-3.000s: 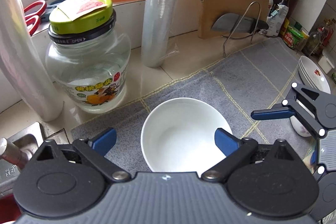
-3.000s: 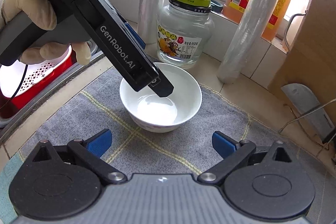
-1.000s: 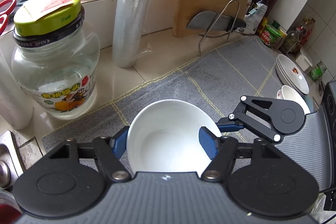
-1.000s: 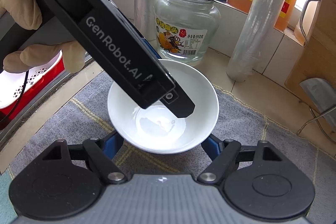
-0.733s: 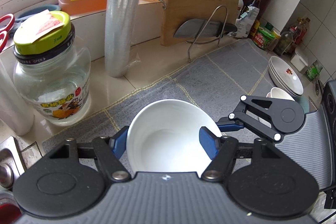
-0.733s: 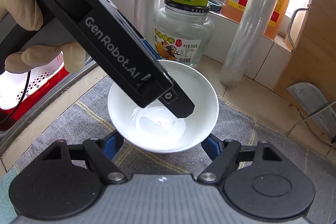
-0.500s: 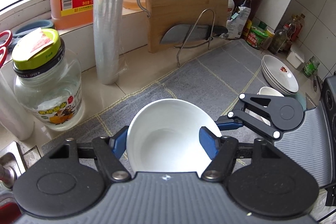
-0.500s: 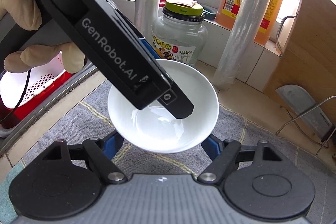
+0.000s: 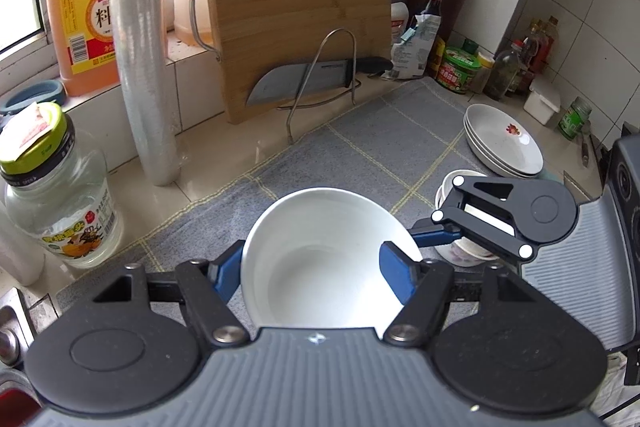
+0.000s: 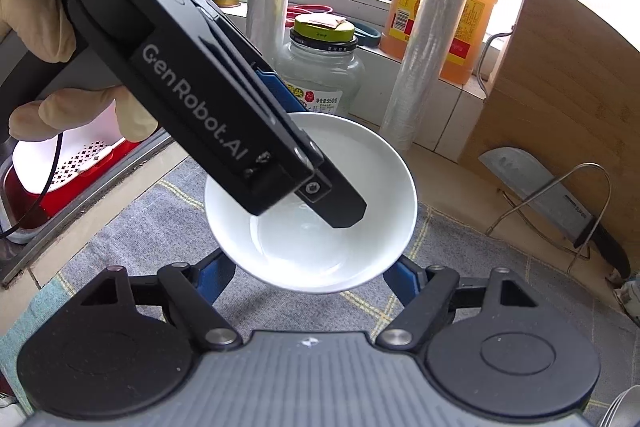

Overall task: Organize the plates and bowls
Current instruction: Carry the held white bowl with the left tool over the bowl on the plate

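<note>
A white bowl (image 9: 320, 259) is held off the grey mat, level, between both grippers. My left gripper (image 9: 316, 271) is shut on its rim, one blue pad outside, one inside. My right gripper (image 10: 310, 275) is shut on the same bowl (image 10: 316, 227) from the opposite side, its blue pads under the bowl's wall. The right gripper (image 9: 440, 235) shows at the bowl's right edge in the left wrist view. A stack of white plates (image 9: 504, 143) lies at the far right of the mat, and a small patterned bowl (image 9: 460, 251) sits beside it, half hidden.
A glass jar (image 9: 52, 195) with a green lid, two film rolls (image 9: 140, 67), an orange jug (image 9: 80, 7), a cutting board (image 9: 300, 27) and a cleaver (image 9: 304, 83) on a wire rack line the back. Jars and bottles (image 9: 460, 71) stand far right. A red basket (image 10: 60, 163) sits in the sink.
Both grippers closed on the white bowl and lifted it off the mat. It has risen and shifted right, away from the jar, toward the plates.
</note>
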Demonstrator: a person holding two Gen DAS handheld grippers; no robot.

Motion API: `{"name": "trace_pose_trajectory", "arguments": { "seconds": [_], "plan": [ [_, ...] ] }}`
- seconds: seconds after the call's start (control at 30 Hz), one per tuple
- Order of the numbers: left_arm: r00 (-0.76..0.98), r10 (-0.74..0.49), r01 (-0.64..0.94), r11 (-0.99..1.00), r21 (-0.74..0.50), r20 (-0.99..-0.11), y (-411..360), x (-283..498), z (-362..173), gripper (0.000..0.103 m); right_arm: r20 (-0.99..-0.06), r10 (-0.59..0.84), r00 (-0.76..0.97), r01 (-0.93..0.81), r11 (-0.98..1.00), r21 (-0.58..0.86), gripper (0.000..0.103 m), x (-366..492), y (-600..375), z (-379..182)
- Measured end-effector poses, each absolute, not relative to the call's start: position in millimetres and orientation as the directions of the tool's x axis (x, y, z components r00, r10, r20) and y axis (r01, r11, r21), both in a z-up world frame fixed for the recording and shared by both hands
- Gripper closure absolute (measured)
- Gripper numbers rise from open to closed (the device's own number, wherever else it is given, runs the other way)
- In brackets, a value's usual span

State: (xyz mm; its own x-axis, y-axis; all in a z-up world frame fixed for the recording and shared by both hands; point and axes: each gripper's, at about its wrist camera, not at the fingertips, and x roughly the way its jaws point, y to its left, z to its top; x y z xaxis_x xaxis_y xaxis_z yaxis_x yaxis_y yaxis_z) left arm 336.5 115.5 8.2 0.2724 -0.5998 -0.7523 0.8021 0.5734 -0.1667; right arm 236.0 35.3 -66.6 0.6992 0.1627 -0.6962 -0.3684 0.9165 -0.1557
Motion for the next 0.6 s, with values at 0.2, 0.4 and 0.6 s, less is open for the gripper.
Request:
{"name": "trace_pose_trajectory", "arguments": {
  "seconds": [0.2,0.4,0.6],
  "plan": [
    [0.266,-0.608,0.817,0.554,-0.160,-0.748,95,320,15,0.033,-0.687,0.149,0.711,-0.348,0.924,-0.160,0.019,214,19,-60],
    [0.255,-0.617,0.838,0.525,-0.147,-0.745,68,305,19,0.033,-0.679,0.130,0.722,-0.320,0.934,-0.161,0.019,195,-3,-56],
    [0.232,-0.630,0.861,0.487,-0.145,-0.741,37,293,22,0.032,-0.676,0.099,0.730,-0.283,0.944,-0.168,0.019,179,-31,-51]
  ]
}}
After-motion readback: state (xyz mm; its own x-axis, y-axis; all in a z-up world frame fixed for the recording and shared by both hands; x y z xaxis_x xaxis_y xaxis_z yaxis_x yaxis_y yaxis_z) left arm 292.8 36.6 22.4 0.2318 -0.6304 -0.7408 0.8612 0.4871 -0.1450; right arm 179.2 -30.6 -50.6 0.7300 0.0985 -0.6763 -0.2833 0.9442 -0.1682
